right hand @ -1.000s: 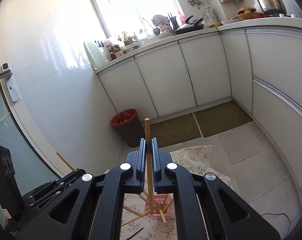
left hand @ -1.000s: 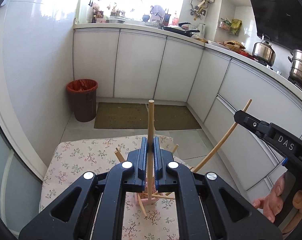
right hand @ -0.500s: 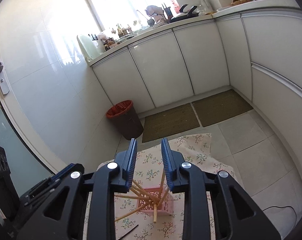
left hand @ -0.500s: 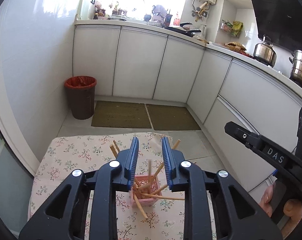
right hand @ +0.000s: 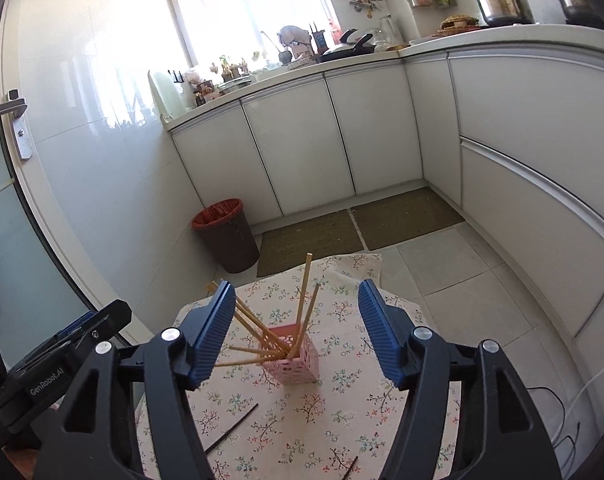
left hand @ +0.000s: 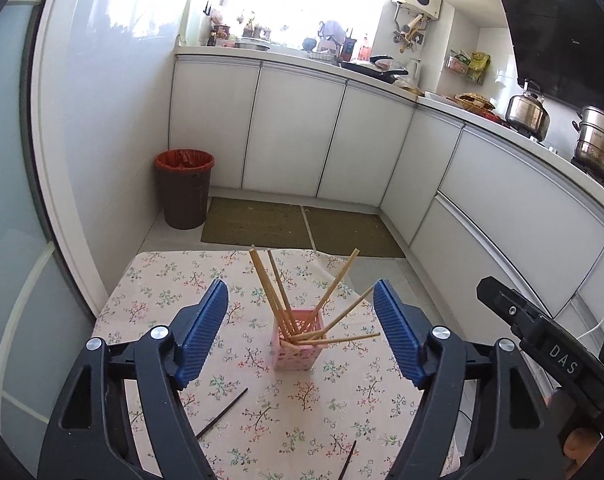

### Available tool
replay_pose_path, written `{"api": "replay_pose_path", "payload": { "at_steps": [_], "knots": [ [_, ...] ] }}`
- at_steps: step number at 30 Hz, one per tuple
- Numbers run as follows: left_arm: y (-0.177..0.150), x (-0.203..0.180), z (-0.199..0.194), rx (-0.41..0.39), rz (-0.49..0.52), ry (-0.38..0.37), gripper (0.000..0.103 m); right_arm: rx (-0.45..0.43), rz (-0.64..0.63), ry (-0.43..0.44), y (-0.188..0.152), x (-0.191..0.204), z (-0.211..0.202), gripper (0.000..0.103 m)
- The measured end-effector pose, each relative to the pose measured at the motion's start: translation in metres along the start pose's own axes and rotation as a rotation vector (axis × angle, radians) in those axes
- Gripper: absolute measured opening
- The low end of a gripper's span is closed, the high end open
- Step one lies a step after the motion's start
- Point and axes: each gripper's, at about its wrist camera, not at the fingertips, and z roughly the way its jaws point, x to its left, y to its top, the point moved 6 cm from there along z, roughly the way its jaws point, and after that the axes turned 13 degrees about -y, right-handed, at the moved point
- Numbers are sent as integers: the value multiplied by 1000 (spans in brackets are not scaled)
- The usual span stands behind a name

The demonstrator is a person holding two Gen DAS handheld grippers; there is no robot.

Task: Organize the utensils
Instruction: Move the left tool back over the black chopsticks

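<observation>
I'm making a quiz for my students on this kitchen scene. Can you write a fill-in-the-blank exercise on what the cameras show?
1. The wooden chopsticks stand in a ____ basket.
2. Both the left gripper and the right gripper are ____.
3. The dark chopstick lies on the ____ tablecloth.

Missing words: pink; open; floral

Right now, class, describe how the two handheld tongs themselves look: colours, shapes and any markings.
Both the left tongs and the right tongs have black angular plastic arms with triangular cut-outs and round silver bolt heads. Each arm ends in a blue ribbed pad. One body is marked "DAS" in white; the other reads "GenRobot.AI".
</observation>
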Motion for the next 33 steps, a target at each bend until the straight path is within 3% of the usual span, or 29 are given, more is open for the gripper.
{"api": "replay_pose_path", "payload": {
  "at_steps": [6,10,24,29,33],
  "knots": [
    [-18,2,-13,24,5,27,81,34,16,-49,-19,-8,-9,82],
    [-29,3,-21,44,11,40,94,85,44,-29,-35,-14,-9,96],
    [-81,15,-15,215,105,98,96,329,41,-70,-122,-31,21,96],
    [-114,32,7,362,110,86,96,453,15,-98,-165,-37,41,96],
    [-152,64,36,528,11,64,96,559,-7,-127,-202,-42,61,96]
  ]
}}
